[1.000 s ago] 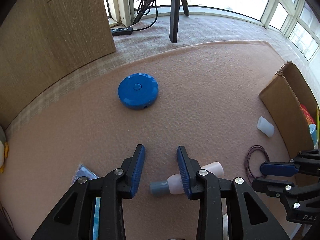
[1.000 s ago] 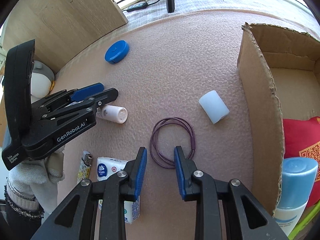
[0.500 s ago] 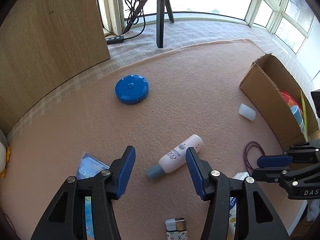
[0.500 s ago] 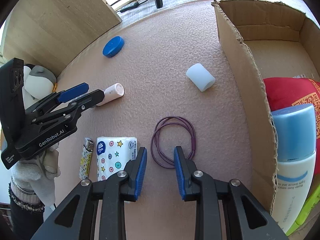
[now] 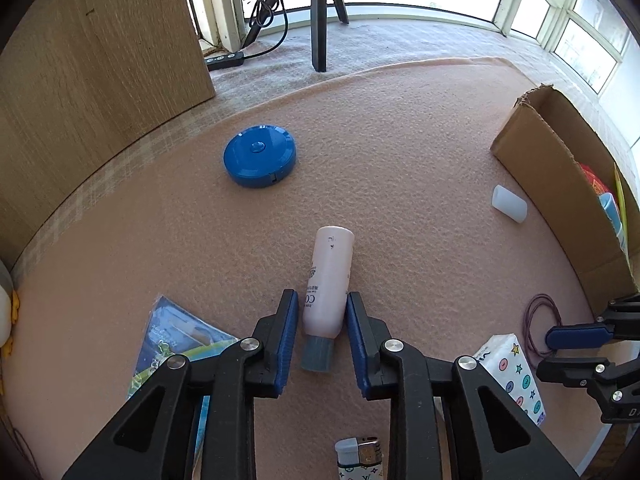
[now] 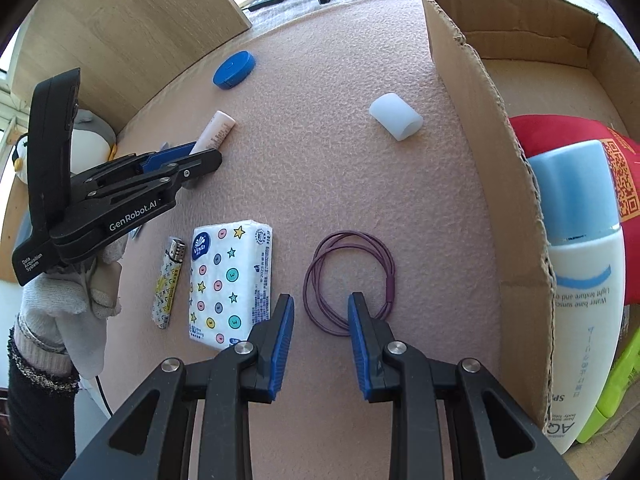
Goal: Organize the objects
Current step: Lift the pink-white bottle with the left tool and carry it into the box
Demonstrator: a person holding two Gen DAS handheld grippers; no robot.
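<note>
Pink bottle [image 5: 329, 280] lies on the peach mat [image 5: 400, 152], grey cap toward the camera, its lower body between the spread pads of the left gripper [image 5: 322, 316], a sliver of gap either side. A gloved hand [image 6: 72, 292] holds that gripper (marked "GenRobot.AI") low and level. The right gripper [image 6: 321, 320], also open, hovers over a purple cord loop [image 6: 350, 282].

Surface: pink textured mat [image 5: 420, 168] on the floor
Far side: blue round case [image 5: 260, 156]
Middle: pink bottle [image 5: 329, 280] lying down — grey cap toward the camera
Near edge: tissue pack [image 6: 230, 280], lighter [image 6: 170, 280] beside it, purple cord loop [image 6: 348, 280], blue packet [image 5: 176, 332]
Right: cardboard box [image 6: 492, 140] — white cylinder [image 6: 396, 116] near its wall
</note>
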